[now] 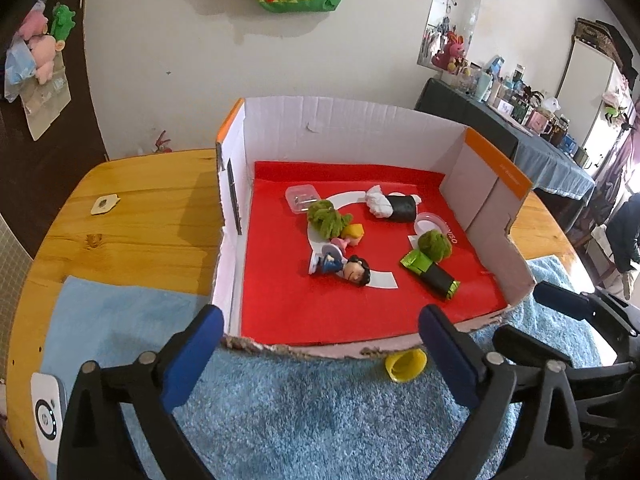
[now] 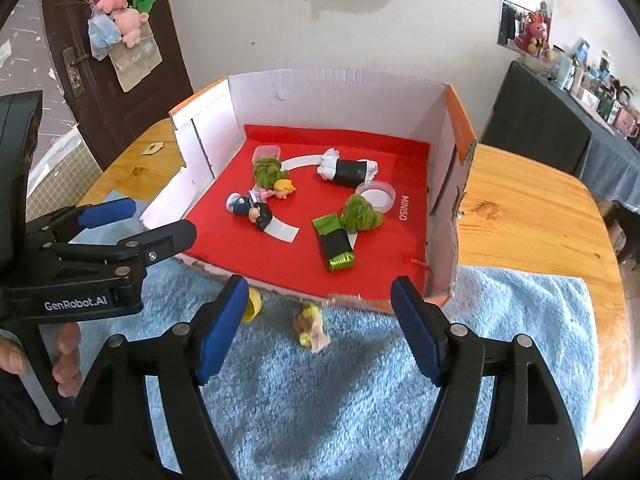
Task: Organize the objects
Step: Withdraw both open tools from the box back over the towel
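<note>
Both grippers are hanging over the blue towel point(image 2: 360, 400), just short of the box point(image 1: 360, 128). The left gripper point(image 1: 320, 344) is gaping wide, nothing between its pads; the right gripper point(image 2: 316, 320) is spread too, and empty. Most of the toys are already lying on the red liner point(image 1: 320, 312) inside, probably gathered there for tidiness. Two pieces are waiting outside: a yellow cap point(image 1: 405, 365) touching the box's torn front edge, and a small figure point(image 2: 311, 326) on the towel between the right pads. The low front wall is leaving an easy way in; the side walls are standing taller.
</note>
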Demonstrator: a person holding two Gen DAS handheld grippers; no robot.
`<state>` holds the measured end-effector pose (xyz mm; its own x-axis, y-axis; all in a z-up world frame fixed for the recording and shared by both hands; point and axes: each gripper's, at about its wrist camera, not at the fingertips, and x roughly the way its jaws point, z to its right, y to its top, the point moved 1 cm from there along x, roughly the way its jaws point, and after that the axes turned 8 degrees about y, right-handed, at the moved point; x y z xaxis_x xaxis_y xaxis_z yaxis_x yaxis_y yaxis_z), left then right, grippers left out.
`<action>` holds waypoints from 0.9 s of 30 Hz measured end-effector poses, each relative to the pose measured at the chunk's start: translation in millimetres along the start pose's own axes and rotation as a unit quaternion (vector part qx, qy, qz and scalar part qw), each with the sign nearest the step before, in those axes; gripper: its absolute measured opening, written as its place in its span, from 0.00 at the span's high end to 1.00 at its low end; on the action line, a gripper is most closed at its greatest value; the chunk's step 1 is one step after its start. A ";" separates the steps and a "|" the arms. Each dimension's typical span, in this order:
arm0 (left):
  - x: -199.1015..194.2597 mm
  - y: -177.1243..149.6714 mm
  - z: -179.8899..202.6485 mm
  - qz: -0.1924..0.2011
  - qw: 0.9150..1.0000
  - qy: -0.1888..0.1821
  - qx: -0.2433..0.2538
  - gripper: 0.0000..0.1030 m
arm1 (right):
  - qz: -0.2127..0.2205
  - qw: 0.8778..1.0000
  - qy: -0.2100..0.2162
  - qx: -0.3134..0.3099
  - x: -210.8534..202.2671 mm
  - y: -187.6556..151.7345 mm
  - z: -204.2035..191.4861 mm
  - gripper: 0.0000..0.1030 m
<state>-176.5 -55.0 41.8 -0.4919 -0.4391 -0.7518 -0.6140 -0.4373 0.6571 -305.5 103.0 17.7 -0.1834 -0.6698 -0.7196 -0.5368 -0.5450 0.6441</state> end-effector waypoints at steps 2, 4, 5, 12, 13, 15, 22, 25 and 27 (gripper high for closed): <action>-3.6 -2.5 0.7 0.002 1.000 -0.001 0.001 0.02 | 0.004 1.000 -0.002 0.000 -4.2 -3.7 -1.0 0.22; -7.4 -6.1 1.2 0.003 1.000 0.000 0.002 0.00 | 0.007 1.000 -0.004 -0.001 -7.9 -7.0 -1.9 0.19; -8.8 -7.6 1.5 0.004 1.000 0.001 0.002 0.00 | 0.009 1.000 -0.005 -0.001 -9.8 -8.7 -2.3 0.19; -16.9 -18.5 2.8 0.005 1.000 0.003 0.003 0.00 | 0.013 1.000 -0.010 -0.002 -18.2 -22.0 -4.3 0.12; -17.8 -20.2 3.3 0.005 1.000 0.003 0.003 0.00 | 0.013 1.000 -0.010 -0.002 -18.5 -24.0 -4.5 0.12; -19.3 -23.9 3.9 0.004 1.000 0.004 0.004 0.00 | 0.012 1.000 -0.011 -0.001 -19.1 -28.2 -4.0 0.11; -19.9 -35.3 4.9 -0.002 1.000 0.003 0.002 0.00 | 0.009 1.000 -0.016 -0.001 -20.4 -40.8 -3.0 0.07; -19.6 -40.5 6.0 -0.004 1.000 0.002 0.003 0.00 | 0.007 1.000 -0.017 -0.001 -20.9 -45.1 -2.5 0.07; -18.9 -43.7 7.3 -0.006 1.000 0.001 0.004 0.00 | 0.006 1.000 -0.017 -0.001 -20.9 -47.8 -1.9 0.07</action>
<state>-144.9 -21.8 26.9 -0.4829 -0.4357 -0.7596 -0.6248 -0.4363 0.6475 -274.5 142.0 2.5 -0.2172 -0.6594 -0.7198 -0.5333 -0.5374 0.6533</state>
